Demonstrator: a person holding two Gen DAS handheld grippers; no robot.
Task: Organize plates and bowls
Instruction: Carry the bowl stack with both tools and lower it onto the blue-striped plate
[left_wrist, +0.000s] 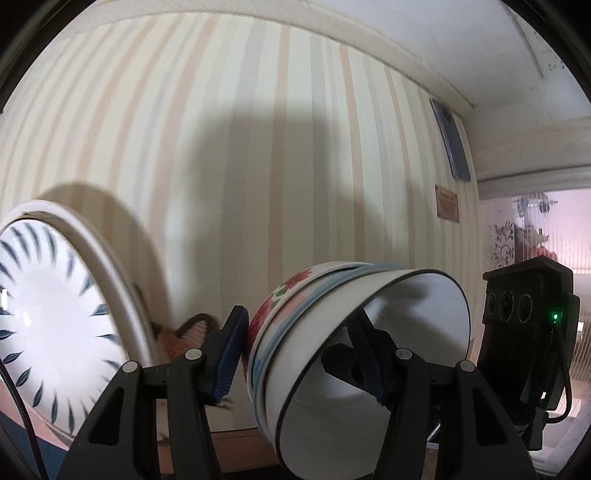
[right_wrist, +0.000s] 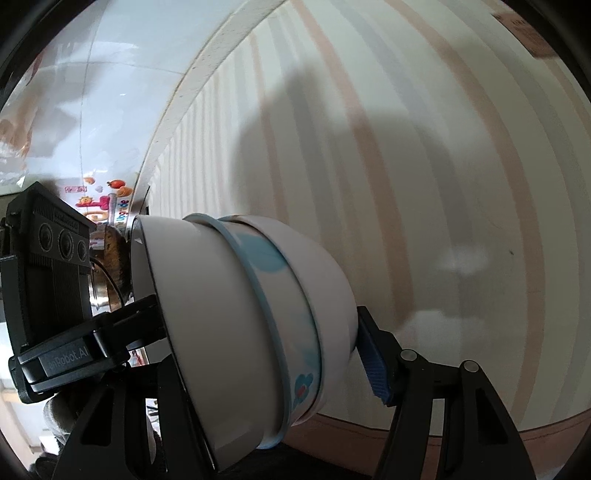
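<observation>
Left wrist view: my left claw (left_wrist: 295, 354) is clamped on a stack of bowls (left_wrist: 354, 354) tipped sideways before striped wallpaper (left_wrist: 258, 147), a blue-leaf plate (left_wrist: 55, 314) leaning at left. My right claw (right_wrist: 266, 343) grips the same stack.

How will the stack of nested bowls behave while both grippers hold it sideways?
The stack of nested bowls looks glazed, so probably slippery and fragile. Held on its side by the left gripper and right gripper, the loosely nested bowls may shift apart.
</observation>
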